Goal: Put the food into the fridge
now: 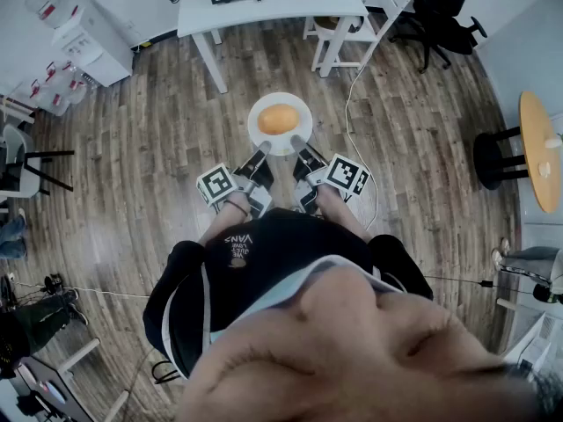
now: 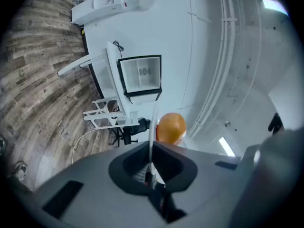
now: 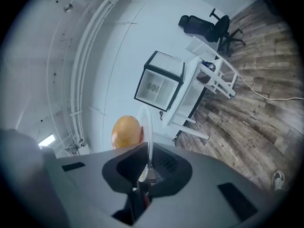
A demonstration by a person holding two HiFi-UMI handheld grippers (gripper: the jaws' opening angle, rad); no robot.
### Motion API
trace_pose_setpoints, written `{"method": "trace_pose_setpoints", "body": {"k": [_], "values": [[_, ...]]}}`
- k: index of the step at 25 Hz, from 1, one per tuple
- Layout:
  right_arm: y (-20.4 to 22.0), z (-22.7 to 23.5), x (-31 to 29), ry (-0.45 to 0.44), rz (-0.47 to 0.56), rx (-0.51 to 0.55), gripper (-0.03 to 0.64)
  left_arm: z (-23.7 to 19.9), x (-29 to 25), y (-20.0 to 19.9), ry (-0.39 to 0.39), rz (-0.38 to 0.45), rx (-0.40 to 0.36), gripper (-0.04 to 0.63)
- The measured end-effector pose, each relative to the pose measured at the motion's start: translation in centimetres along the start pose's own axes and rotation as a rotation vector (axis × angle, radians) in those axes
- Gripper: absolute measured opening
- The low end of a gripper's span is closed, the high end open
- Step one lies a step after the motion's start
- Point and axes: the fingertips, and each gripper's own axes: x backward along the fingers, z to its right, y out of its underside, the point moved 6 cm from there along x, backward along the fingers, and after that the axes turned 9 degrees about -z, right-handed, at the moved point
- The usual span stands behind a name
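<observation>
Left gripper [image 1: 262, 149] and right gripper [image 1: 299, 144] clamp one plate [image 1: 280, 99] carrying one orange food [image 1: 279, 119].

A smooth, slightly glossy white plate [image 1: 280, 98] bears smooth-skinned orange food [image 1: 279, 119] above a matt, grainy wood-plank floor [image 1: 158, 148].

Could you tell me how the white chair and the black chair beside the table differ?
The white chair is a bare frame on straight legs; the black chair is padded, on a star base. The white one stands against the table; the black one stands farther out. Both stand upright on the wooden floor.
</observation>
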Motion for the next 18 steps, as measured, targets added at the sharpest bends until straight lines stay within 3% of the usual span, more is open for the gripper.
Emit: {"method": "trace_pose_setpoints", "body": {"k": [18], "values": [[-1.4, 0.9, 0.5, -0.067, -0.032, -0.003, 0.028, -0.3, -1.2, 1.0, -0.01, 0.062, -0.008, 0.026]]}}
